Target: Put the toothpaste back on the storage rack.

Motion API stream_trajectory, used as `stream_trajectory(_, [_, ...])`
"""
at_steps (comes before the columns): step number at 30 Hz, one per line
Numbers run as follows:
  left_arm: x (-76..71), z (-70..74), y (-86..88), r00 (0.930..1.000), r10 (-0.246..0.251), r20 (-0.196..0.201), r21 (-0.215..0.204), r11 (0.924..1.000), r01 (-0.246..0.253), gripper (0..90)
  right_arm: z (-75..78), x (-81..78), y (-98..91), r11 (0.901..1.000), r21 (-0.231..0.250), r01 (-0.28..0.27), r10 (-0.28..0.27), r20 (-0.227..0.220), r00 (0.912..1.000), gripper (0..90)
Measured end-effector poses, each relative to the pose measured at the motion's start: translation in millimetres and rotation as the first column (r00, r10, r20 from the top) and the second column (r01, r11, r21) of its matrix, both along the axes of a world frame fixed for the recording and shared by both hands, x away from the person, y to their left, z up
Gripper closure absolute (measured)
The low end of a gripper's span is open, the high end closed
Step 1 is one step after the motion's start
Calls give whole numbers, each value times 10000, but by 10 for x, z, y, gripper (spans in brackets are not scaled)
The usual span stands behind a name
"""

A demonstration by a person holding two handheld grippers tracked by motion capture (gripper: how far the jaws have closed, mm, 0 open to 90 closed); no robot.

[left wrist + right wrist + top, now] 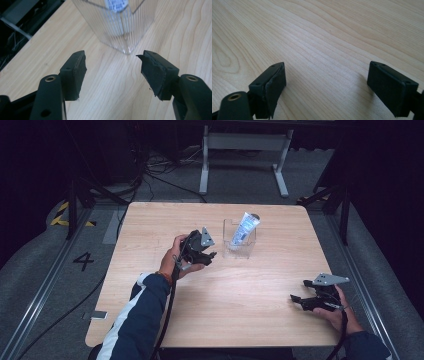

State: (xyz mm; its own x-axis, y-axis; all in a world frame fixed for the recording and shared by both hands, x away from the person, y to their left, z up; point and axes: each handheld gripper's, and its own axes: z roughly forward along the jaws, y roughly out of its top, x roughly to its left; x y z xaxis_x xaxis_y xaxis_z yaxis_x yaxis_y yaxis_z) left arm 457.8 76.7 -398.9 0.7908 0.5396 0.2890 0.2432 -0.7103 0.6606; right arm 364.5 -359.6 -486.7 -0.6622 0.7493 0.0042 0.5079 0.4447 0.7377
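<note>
A clear ribbed plastic cup stands near the middle of the wooden table, with a white and blue tube leaning upright inside it. My left gripper hovers just left of the cup, open and holding nothing. In the left gripper view the cup's corner sits just beyond the open gripper, and the tube shows through the wall. My right gripper rests low near the table's front right, open, with bare wood between its jaws.
A white table frame stands on the grey floor beyond the far edge, with cables beside it. Black stands flank the table at left and right. The table's front edge lies just behind my right hand.
</note>
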Motion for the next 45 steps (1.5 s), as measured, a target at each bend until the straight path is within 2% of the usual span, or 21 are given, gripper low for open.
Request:
stream_trajectory(17, [-186,-84,278,9993,97,-354,404,9992,-82,356,-1,-6,-4,10000,0,13,-13,14,10000,158])
stream_trajectory(19, [-200,-104,317,9992,151,-364,328,9994,-139,354,-1,-6,-4,10000,0,14,-14,14,10000,158])
stream_trajectory(25, [-266,-137,465,9983,389,-441,606,9975,-362,350,-1,-6,-4,10000,0,14,-14,15,10000,158])
stream_trajectory(30, [-315,-173,570,9968,508,-610,656,9967,-468,350,-3,-7,-2,10000,15,33,-33,32,10000,158])
stream_trajectory(36, [-410,-208,716,9957,728,-581,787,9946,-681,349,-3,-7,-2,10000,18,32,-32,29,10000,158])
stream_trajectory(40, [-471,-237,848,9934,908,-703,552,9947,-870,328,-3,-7,-2,10000,19,33,-34,30,10000,158])
stream_trajectory(45, [-567,-285,982,9899,1138,-841,701,9917,-1081,316,-3,-8,-2,10000,15,39,-39,34,10000,158])
